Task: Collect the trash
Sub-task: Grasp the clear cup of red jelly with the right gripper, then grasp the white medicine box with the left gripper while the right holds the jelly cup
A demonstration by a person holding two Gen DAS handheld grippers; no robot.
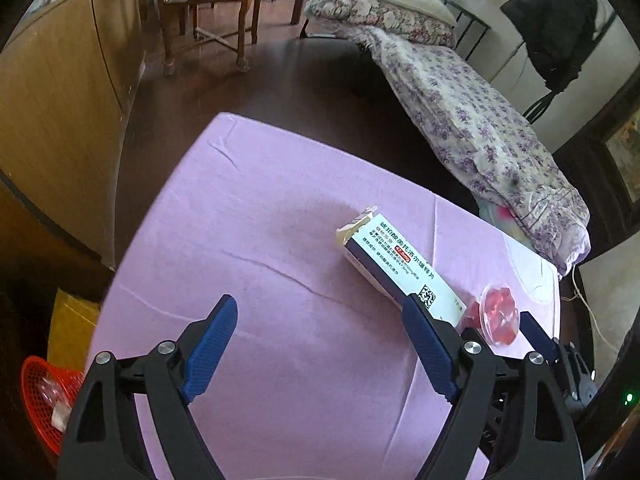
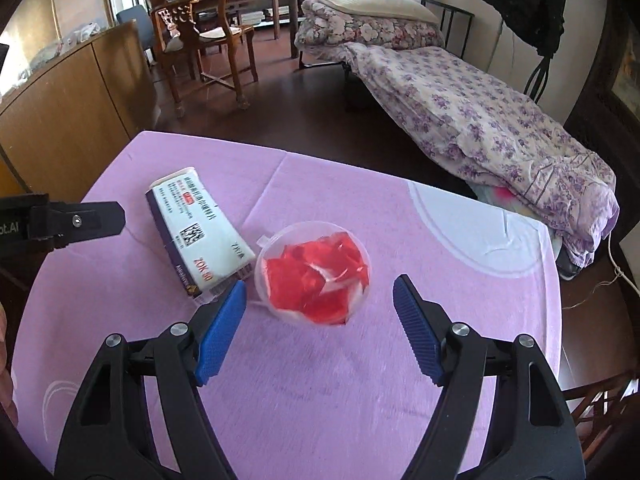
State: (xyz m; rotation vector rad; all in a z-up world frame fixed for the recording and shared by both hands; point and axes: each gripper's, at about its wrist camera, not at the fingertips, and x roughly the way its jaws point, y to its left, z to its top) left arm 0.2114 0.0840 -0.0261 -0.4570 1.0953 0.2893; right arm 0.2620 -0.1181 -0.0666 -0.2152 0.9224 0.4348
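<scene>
Bedroom w/ dark wood floor; a table under a lilac tablecloth [image 2: 360,208] fills the lower half of both views.

Right gripper [image 2: 318,312]: blue-padded fingers [image 2: 222,334] spread wide apart, holding nothing, low over the cloth at bottom centre of the right wrist view. Between the fingertips and just beyond them lies a clear plastic cup [image 2: 314,272] on its side, mouth toward the camera, red & white scraps inside. The left fingertip is just beside the cup rim; can't tell if touching. Left of the cup, just beside it, a white and purple medicine box [image 2: 200,236] lies flat on the cloth, QR code up. The left gripper's black finger shows at mid left edge of that view, near the box.

Left gripper [image 1: 320,336]: fingers also wide apart, nothing between them but cloth, bottom centre of the left wrist view. Its right fingertip overlaps the near end of the medicine box [image 1: 394,260] in frame; contact unclear. The cup [image 1: 498,314] is at lower right, past the box, w/ the right gripper's blue finger just beside it.

Outward: red mesh basket [image 1: 44,396] at lower left edge, below table level, w/ a few bits inside. Wooden cabinet [image 1: 60,120] at left, wooden chair [image 2: 204,44] upper left, bed w/ purple floral bedding [image 2: 480,128] at right, dark coat [image 1: 556,20] hanging upper right.
</scene>
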